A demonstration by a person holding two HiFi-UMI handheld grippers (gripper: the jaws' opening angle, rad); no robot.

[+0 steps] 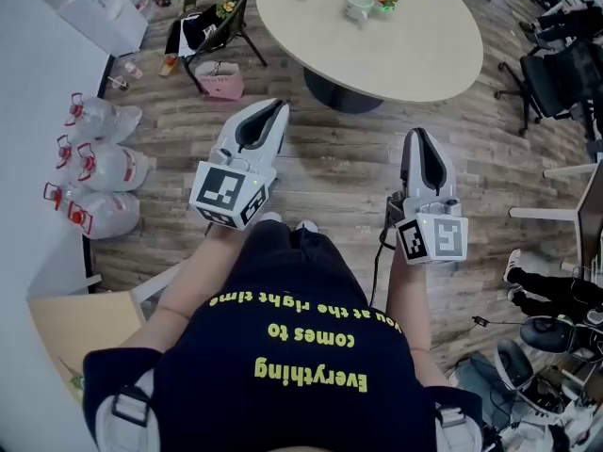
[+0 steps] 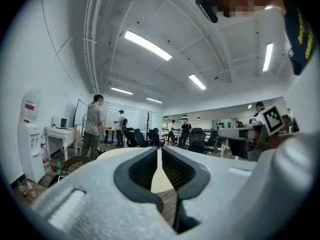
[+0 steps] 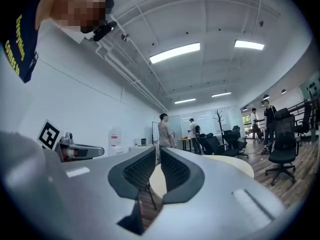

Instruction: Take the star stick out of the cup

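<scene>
Head view: we're holding the left tool (image 1: 279, 106) and right tool (image 1: 415, 136) pinched narrow and empty, pointing toward the cup (image 1: 359, 6) on the far surface (image 1: 424, 59), ready to approach.

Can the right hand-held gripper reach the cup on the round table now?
Probably not yet: the right hand-held gripper is over floor, short of the table; nothing blocks the way to the cup.

Cream table (image 1: 424, 64), brown wood-plank floor (image 1: 339, 172)
</scene>
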